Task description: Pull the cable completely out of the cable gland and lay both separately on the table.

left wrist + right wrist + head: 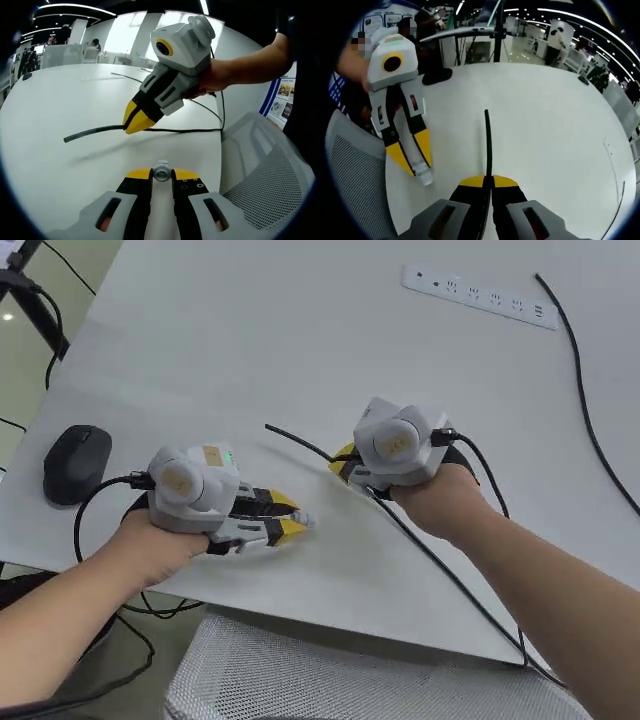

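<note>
Left gripper: jaws closed on the cable gland, a small pale grey fitting pinched between the yellow tips. You hold it low over the near part of the table; I cannot tell whether it touches the surface.

Right gripper: jaws closed on the black cable. Its free end sticks straight out beyond the tips, bare, with nothing threaded on it.

Progress: gland and cable are in separate grippers, near each other but apart. In the left gripper view the bore of the gland looks unoccupied. I judge that the pull-out is done. What is left is to set both pieces down on the table, apart from each other, and let go.

Further out: a mouse lies at the left edge and a power strip at the far side, both well apart from the work.

Hard to make out:
- In the head view the gland is only a pale speck at the tips.
- The right gripper's tips are mostly covered by its own body there.
- Behind the right gripper a black line runs to the near table edge. I cannot tell the cable's tail from the gripper's own lead.
- The cable's far end is not traceable.
</note>
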The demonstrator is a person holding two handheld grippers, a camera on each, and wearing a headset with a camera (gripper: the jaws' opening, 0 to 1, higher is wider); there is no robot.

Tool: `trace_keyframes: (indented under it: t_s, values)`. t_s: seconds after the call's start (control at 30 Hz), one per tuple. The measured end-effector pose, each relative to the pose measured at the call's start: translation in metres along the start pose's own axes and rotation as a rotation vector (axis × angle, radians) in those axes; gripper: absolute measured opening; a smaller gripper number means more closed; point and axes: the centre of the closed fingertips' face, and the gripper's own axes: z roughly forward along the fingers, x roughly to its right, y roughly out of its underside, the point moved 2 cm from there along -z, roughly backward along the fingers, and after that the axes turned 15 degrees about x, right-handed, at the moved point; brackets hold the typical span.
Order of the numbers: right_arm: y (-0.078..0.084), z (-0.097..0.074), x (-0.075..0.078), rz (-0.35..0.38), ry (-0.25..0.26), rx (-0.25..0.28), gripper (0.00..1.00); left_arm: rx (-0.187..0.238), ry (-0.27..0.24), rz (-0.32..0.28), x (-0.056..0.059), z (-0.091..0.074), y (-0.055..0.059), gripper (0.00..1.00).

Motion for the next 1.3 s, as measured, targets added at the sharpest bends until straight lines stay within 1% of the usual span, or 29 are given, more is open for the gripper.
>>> trace_keyframes:
  t_s: [0.2,0.5,0.53,0.57,0.67,0.93,1.2,1.3]
  values:
    - [0.003,0.007,-0.005,0.0,-0.019,-0.009,0.0,0.002,-0.017,-0.016,-0.004,0.002,0.005,0.15]
    - [0.007,0.011,-0.008,-0.014,-0.033,-0.019,0.0,0.004,-0.024,-0.017,-0.002,0.002,0.006,0.15]
    - [0.007,0.011,-0.008,-0.014,-0.034,-0.02,0.0,-0.002,-0.025,-0.012,-0.002,0.003,0.006,0.15]
    - [0.007,0.011,-0.008,-0.013,-0.034,-0.019,0.0,-0.017,-0.02,0.02,-0.002,0.002,0.008,0.15]
    - [0.009,0.012,-0.008,-0.013,-0.033,-0.019,0.0,-0.019,-0.021,0.013,-0.001,0.002,0.009,0.16]
    - [0.01,0.014,-0.008,-0.031,-0.036,-0.027,0.0,-0.051,-0.021,0.05,-0.004,-0.001,0.013,0.16]
    - [0.01,0.014,-0.01,-0.057,-0.04,-0.037,0.0,-0.054,-0.029,0.072,-0.004,0.0,0.013,0.16]
    - [0.01,0.014,-0.009,-0.061,-0.038,-0.036,0.02,-0.057,-0.029,0.072,-0.004,0.0,0.013,0.16]
